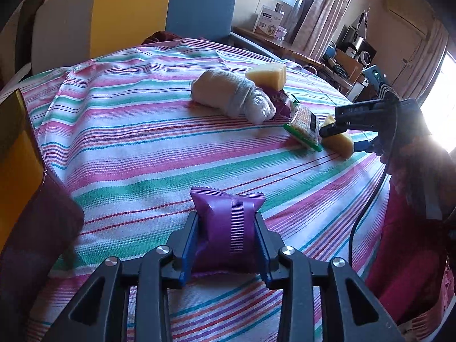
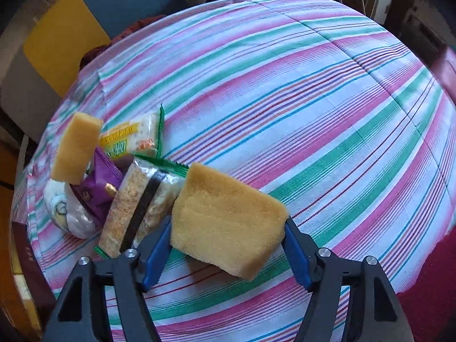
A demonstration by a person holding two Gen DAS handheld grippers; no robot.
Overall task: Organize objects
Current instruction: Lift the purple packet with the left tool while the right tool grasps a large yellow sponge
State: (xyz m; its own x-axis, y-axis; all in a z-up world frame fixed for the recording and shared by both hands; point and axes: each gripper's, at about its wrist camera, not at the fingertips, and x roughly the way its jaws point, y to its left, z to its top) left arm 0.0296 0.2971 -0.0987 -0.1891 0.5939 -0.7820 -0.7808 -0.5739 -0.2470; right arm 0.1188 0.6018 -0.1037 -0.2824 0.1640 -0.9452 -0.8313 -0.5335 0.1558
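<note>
My left gripper (image 1: pixel 226 225) is shut on a purple snack packet (image 1: pixel 228 228) just above the striped cloth. My right gripper (image 2: pixel 228 228) is shut on a yellow sponge (image 2: pixel 228 222) and holds it by the pile; it also shows in the left wrist view (image 1: pixel 339 139). The pile holds a second yellow sponge (image 2: pixel 75 148), a clear cracker packet with a black band (image 2: pixel 139 208), a green-edged cracker packet (image 2: pixel 134 136), another purple packet (image 2: pixel 99 185) and a rolled white sock bundle (image 1: pixel 228 94).
The striped tablecloth (image 2: pixel 313 99) covers a round table. A yellow and blue chair (image 1: pixel 159 11) stands behind it. A dark red cushion (image 1: pixel 37 228) lies at the left edge. Shelves with clutter (image 1: pixel 342 57) stand by the window at the right.
</note>
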